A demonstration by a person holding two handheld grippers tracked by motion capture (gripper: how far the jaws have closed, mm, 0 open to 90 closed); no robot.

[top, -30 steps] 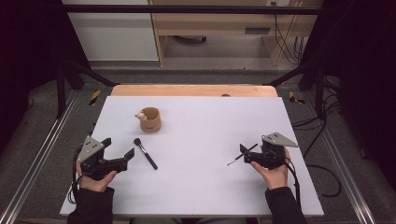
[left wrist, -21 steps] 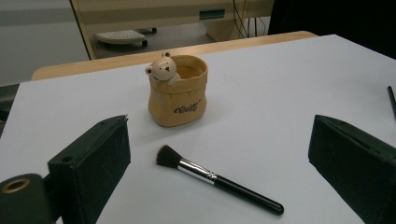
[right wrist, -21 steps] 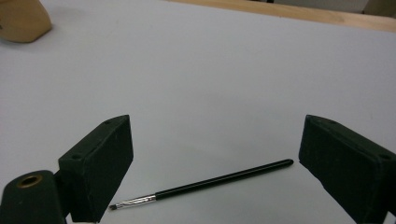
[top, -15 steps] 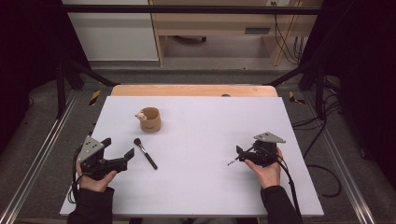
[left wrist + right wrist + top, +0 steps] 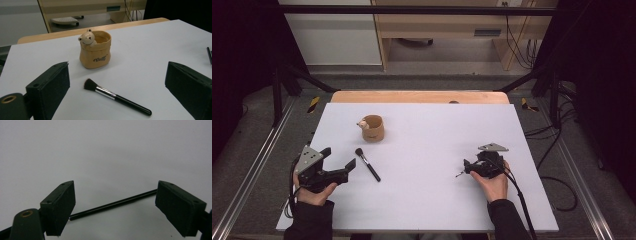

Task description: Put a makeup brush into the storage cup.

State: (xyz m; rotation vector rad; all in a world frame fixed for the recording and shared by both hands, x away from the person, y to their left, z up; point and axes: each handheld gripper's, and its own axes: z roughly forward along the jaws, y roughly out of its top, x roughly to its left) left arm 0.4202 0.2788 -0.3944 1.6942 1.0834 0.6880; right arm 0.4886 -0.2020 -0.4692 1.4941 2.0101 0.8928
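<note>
Two grippers: both low over the white surface (image 5: 432,145), one in each of the person's hands, well apart from each other.
Left gripper (image 5: 343,162): held at the left near edge, pointing toward the middle; its fingers (image 5: 50,87) stand wide apart with nothing between them.
Right gripper (image 5: 468,167): tipped down close to the surface on the right side, its fingers (image 5: 60,205) spread apart, one on each side of a thin black stick.
Thin black stick (image 5: 112,205): lies flat on the surface, crossing the gap between the right fingers at a slant; in the right gripper view its left end sits at the foot of the left finger and its other end runs behind the right finger. Whether either finger touches it I cannot tell. In the high view its tip (image 5: 459,174) pokes out just beside the right gripper.
Makeup brush (image 5: 367,164): lies flat just ahead of the left gripper, dark bristles toward the far side, silver ferrule, black handle toward the person; apart from both left fingers.
Tan pot (image 5: 373,128): stands upright beyond the brush, near it but not touching, with a small bear figure (image 5: 86,38) leaning over its rim and dark lettering on its front.
Wooden strip (image 5: 419,96): runs along the far edge of the surface.
</note>
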